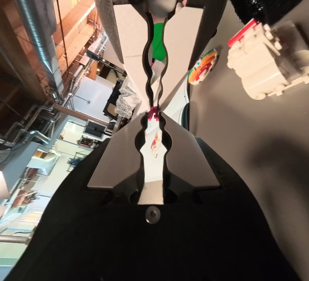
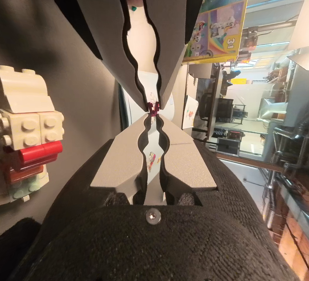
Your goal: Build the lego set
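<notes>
My left gripper (image 1: 153, 114) and my right gripper (image 2: 152, 116) meet tip to tip in the air, each with its jaws nearly closed. A small magenta lego piece (image 1: 152, 113) is pinched where the tips meet. In the right wrist view the piece (image 2: 153, 107) spans both pairs of tips. I cannot tell if it is one piece or two joined. The right gripper (image 1: 154, 105) comes in from the top of the left wrist view. The left gripper (image 2: 152, 106) comes in from the top of the right wrist view. A white lego build with red parts (image 1: 260, 65) (image 2: 28, 122) stands on the grey table (image 1: 250, 139).
A round plate of loose coloured pieces (image 1: 203, 65) lies on the table near the build. An open instruction booklet (image 1: 156, 144) (image 2: 151, 161) lies behind the grippers. The yellow-edged lego box (image 2: 217, 17) stands at the table's far side. Less than 4 cm separates the two grippers' tips.
</notes>
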A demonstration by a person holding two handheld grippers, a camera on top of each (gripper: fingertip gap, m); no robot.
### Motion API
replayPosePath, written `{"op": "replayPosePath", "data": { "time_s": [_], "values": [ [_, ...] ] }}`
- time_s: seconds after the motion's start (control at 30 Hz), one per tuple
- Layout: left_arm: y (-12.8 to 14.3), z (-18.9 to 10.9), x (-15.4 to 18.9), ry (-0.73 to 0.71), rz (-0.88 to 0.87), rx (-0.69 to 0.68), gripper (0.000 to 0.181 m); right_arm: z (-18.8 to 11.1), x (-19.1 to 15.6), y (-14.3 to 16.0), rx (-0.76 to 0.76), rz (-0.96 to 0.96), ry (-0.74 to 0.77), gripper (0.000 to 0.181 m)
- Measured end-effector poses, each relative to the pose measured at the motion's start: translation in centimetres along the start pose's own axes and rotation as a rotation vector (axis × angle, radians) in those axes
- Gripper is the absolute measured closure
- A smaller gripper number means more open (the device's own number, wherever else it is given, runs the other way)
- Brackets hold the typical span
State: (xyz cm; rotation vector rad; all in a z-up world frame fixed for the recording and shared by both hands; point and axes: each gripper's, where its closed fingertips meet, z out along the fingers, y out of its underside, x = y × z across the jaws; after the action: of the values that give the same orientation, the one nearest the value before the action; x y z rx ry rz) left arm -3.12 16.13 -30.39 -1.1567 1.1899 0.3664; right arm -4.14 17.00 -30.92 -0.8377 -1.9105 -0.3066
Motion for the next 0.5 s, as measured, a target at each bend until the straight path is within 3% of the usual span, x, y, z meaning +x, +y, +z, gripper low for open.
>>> {"op": "replayPosePath", "data": {
  "time_s": [0.5],
  "values": [
    [-0.09,-0.01,0.35,0.143,-0.227,-0.011,0.174,-0.22,-0.25,-0.12,0.093,0.153,-0.027,0.175]
  ]
}}
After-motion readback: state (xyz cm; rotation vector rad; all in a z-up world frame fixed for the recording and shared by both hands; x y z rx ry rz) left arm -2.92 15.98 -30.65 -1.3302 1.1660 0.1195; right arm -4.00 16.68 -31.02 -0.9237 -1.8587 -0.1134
